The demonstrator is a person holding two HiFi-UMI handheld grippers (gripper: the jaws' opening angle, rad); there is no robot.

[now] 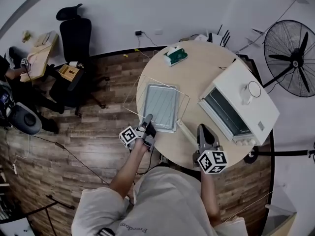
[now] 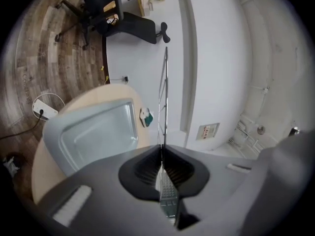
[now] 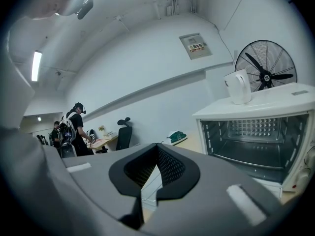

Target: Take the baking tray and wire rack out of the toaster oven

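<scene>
Wire rack (image 2: 164, 102) is out of the oven and gripped at its near edge by the left gripper (image 1: 147, 119), whose jaws are closed on the wire. The left gripper view shows the rack edge-on. In the head view its outline overlaps the baking tray (image 1: 160, 104); I cannot tell whether its far edge touches the table. The tray lies flat on the round wooden table (image 1: 206, 68), just left of the toaster oven (image 1: 246, 107). The right gripper (image 1: 203, 131) sits near the table's front edge with its jaws closed on nothing. It faces the oven's open front.

Surface: light wood, round. It carries the tray, the oven and a green-and-white item (image 1: 175, 56) near the far edge. A white cup (image 1: 253, 89) stands on top of the oven.

Room: wood-plank floor (image 1: 88, 132), white walls, a standing fan (image 1: 294, 58) to the right, a black office chair (image 1: 75, 36) and a small desk (image 1: 42, 48) to the left.

Count: 1 rack, 1 tray, 1 oven, 1 cup, 1 fan, 2 grippers. I see 2 people (image 3: 78, 127) beside the desk in the right gripper view.
</scene>
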